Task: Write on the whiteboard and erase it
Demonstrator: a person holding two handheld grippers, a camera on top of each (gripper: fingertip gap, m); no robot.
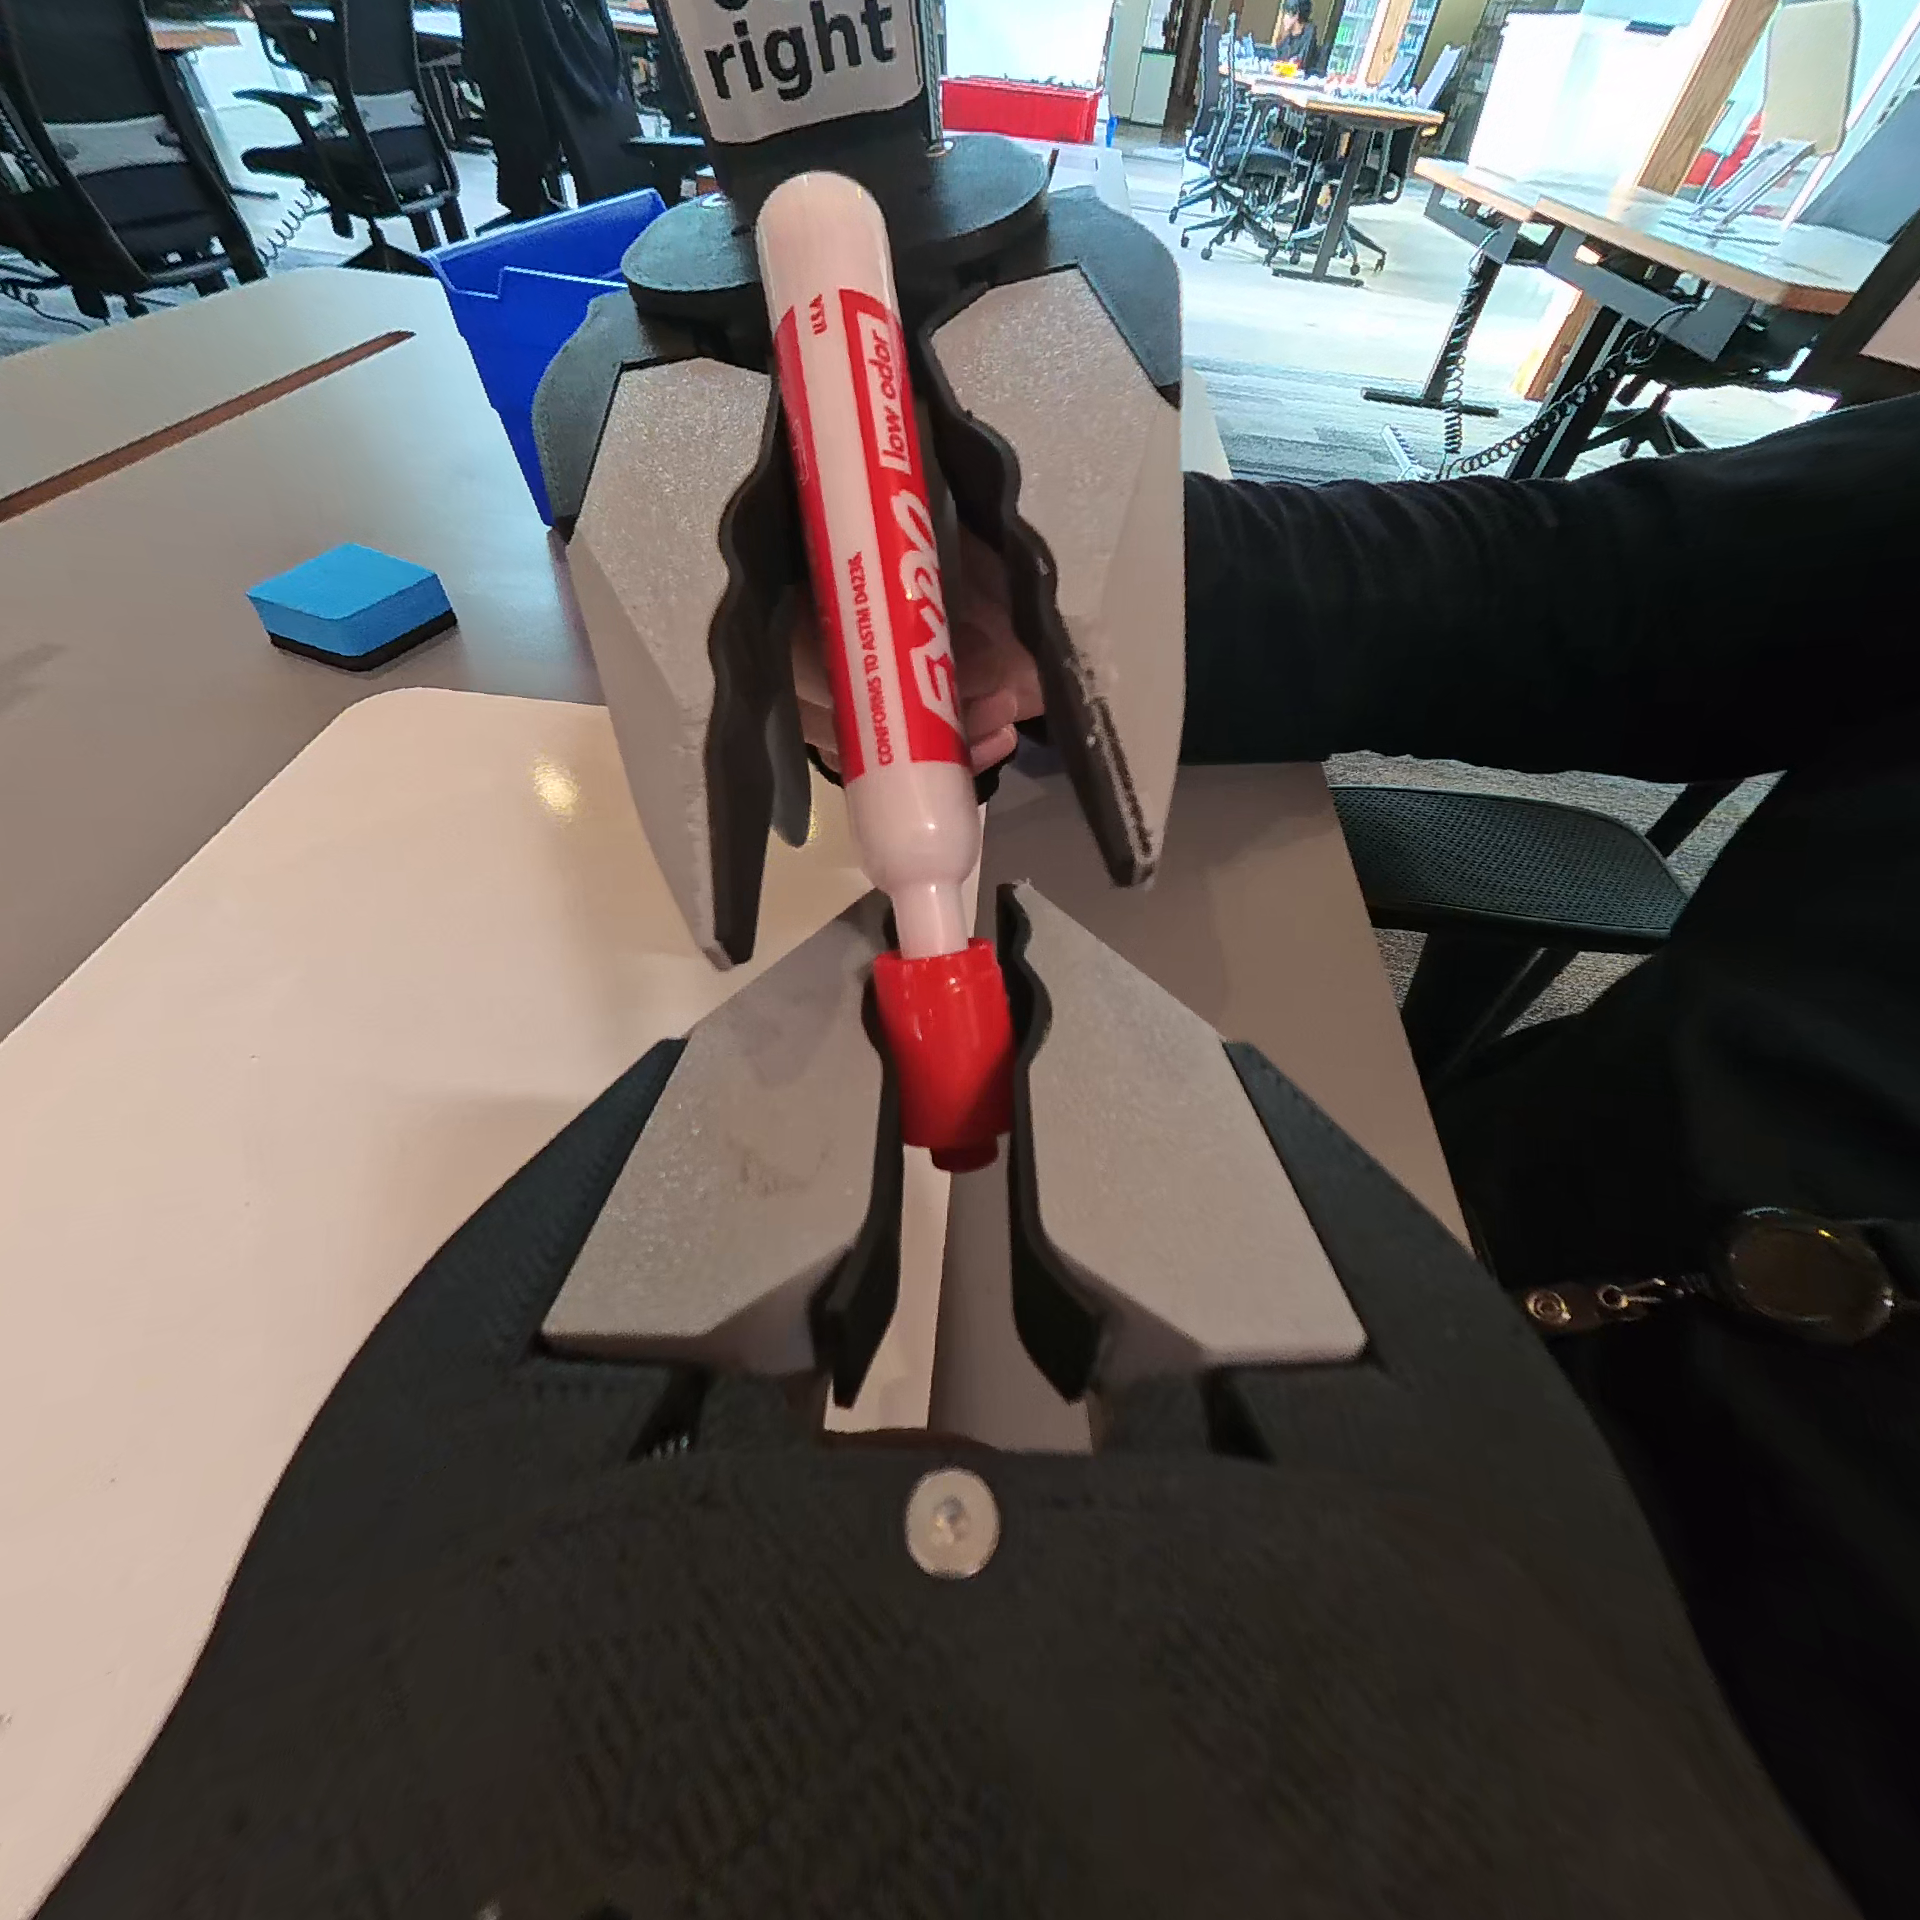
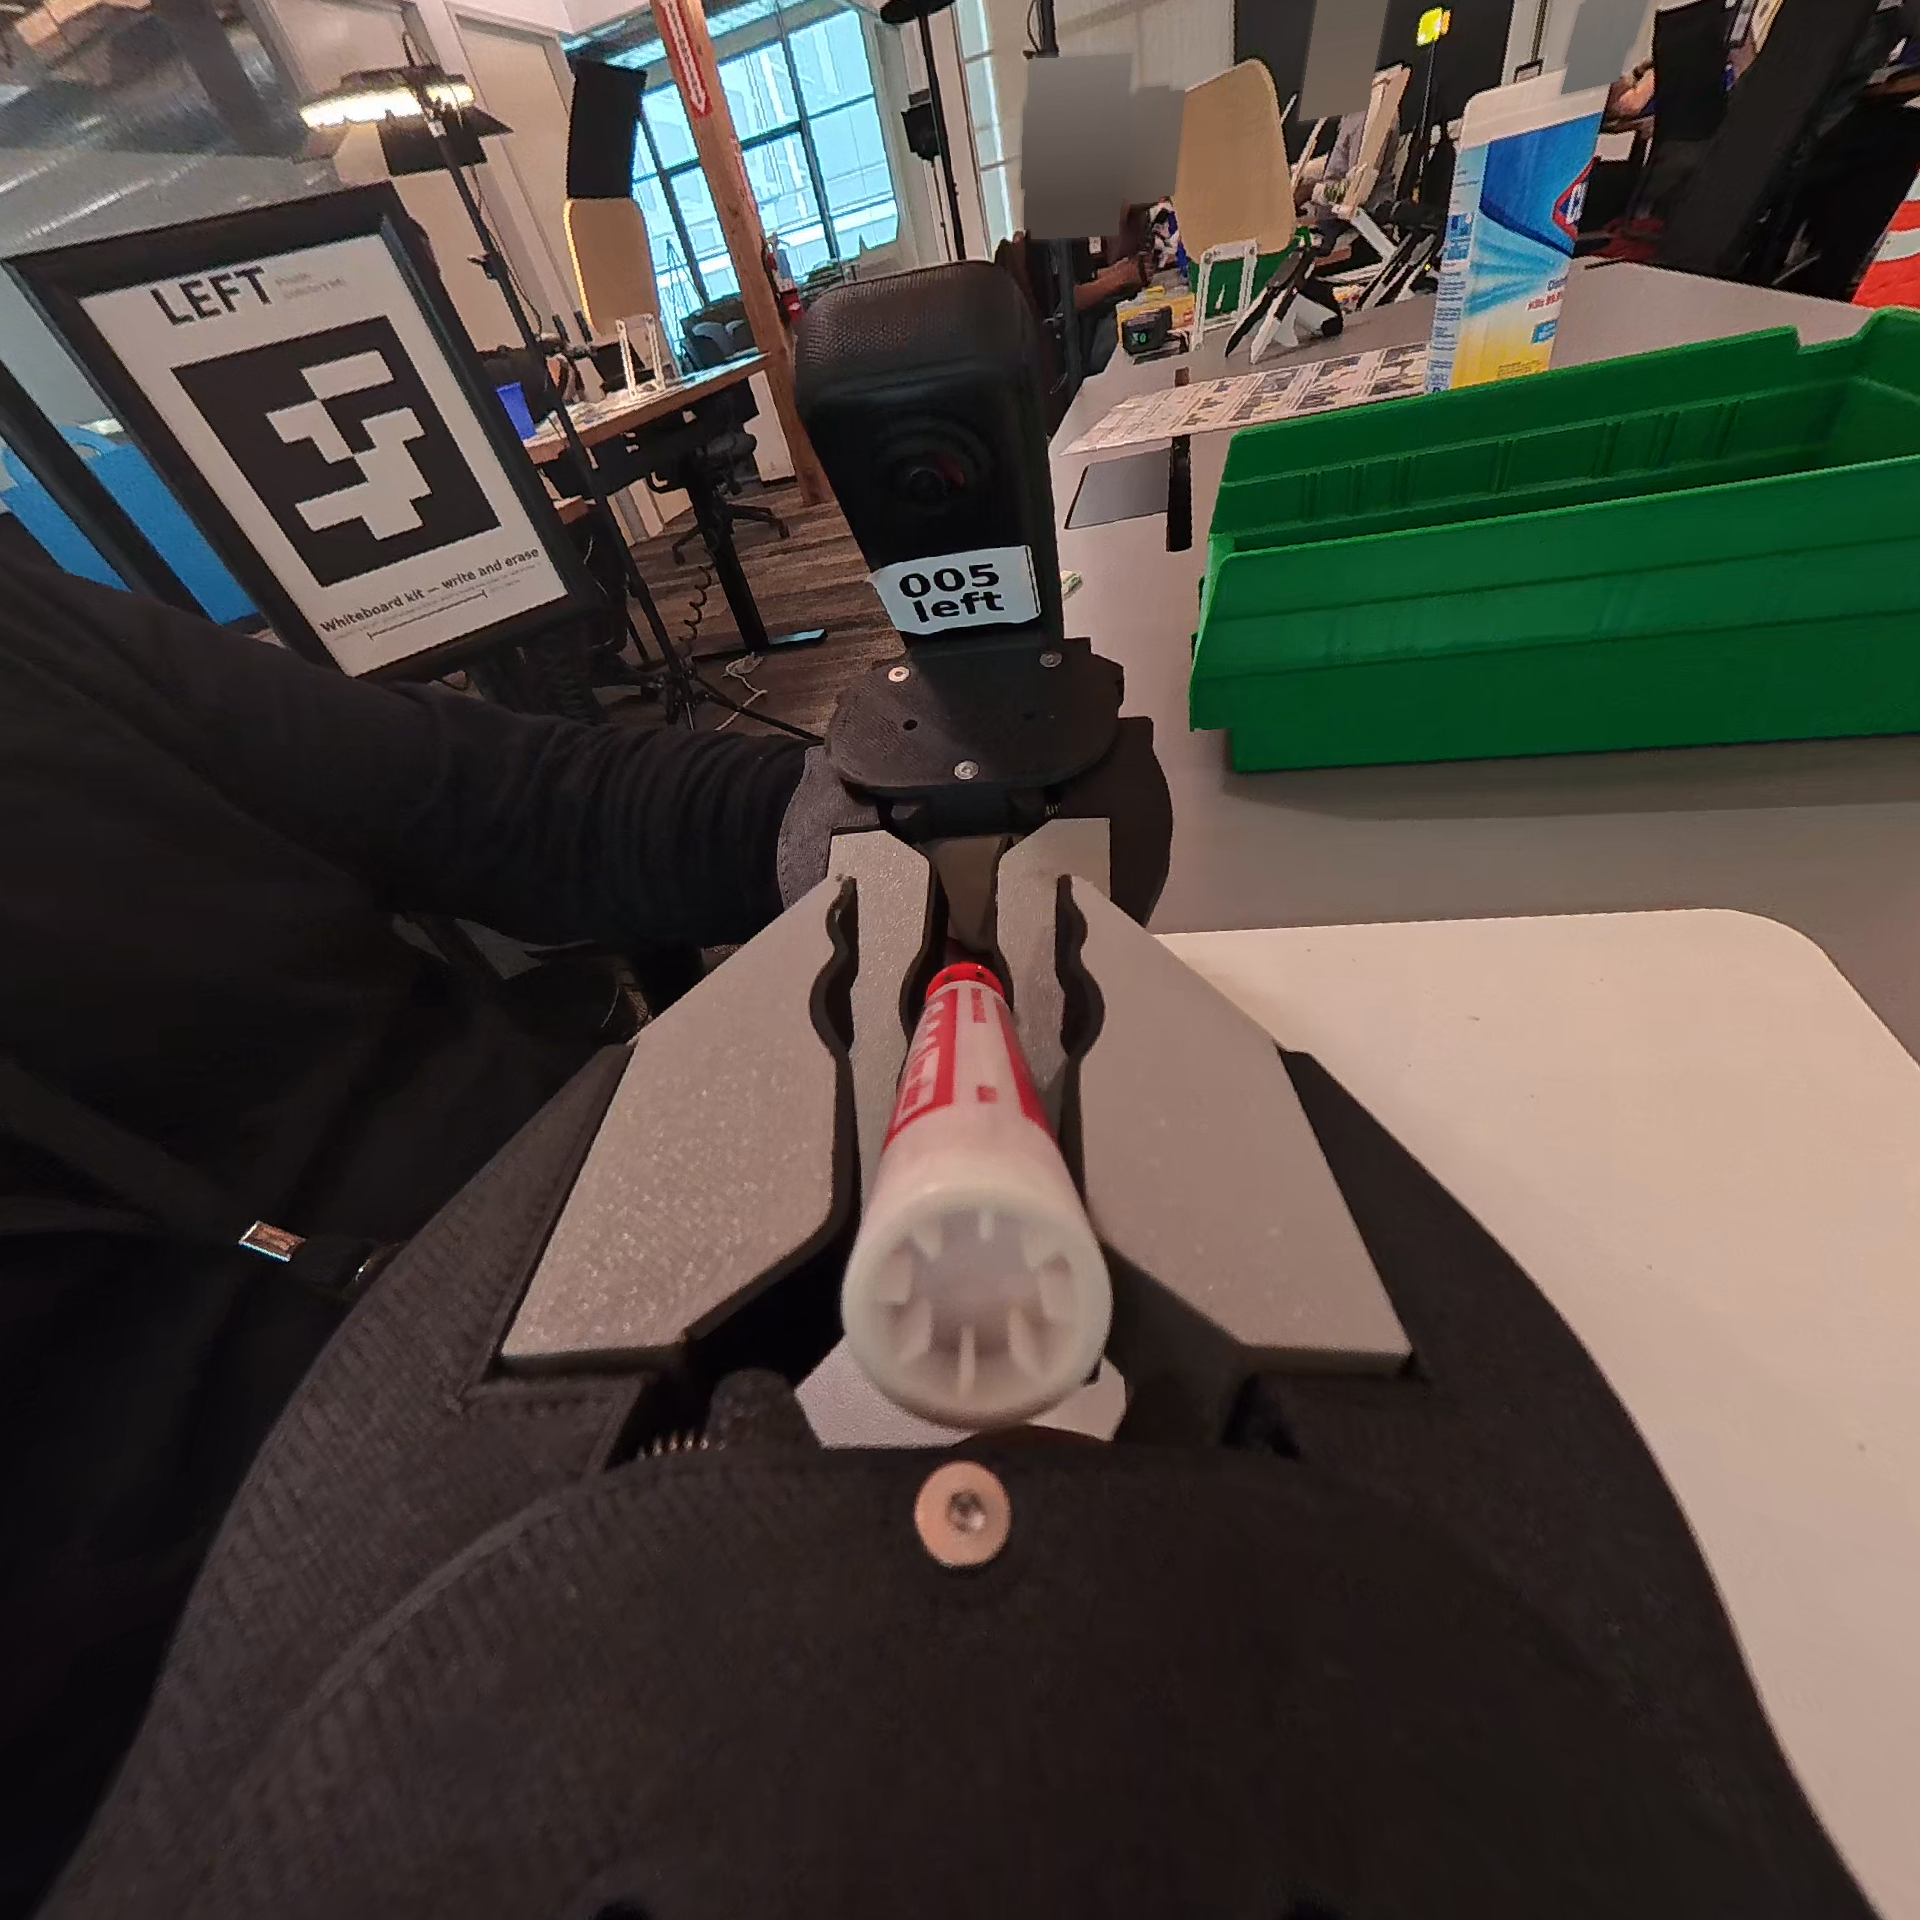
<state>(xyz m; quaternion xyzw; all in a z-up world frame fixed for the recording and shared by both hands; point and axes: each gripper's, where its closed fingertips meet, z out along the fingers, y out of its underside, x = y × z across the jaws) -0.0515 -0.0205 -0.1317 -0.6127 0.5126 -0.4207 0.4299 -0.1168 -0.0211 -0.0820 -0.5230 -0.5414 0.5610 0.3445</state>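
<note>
A white marker with a red label (image 1: 883, 540) is held in the air between my two grippers, above the whiteboard (image 1: 312, 1039). My left gripper (image 1: 940, 920) is shut on its red cap (image 1: 940, 1049). My right gripper (image 2: 956, 914) faces it and is shut on the marker barrel (image 2: 966, 1122); its grey fingers (image 1: 665, 623) show in the left wrist view. A short white neck (image 1: 930, 920) shows between barrel and cap. A blue eraser (image 1: 348, 603) lies on the table beyond the whiteboard. The whiteboard also shows in the right wrist view (image 2: 1558, 1195).
A blue bin (image 1: 520, 312) stands behind the right gripper. Green bins (image 2: 1558, 603) stand on the grey table past the whiteboard. A framed sign (image 2: 312, 436) stands at the left. The person's black sleeves (image 1: 1507, 603) reach in from the side. Office chairs and desks fill the background. The gap from one gripper's tips to the other's is roughly 7 centimetres. About 30 centimetres separates my left fingertips from the blue eraser (image 1: 348, 603).
</note>
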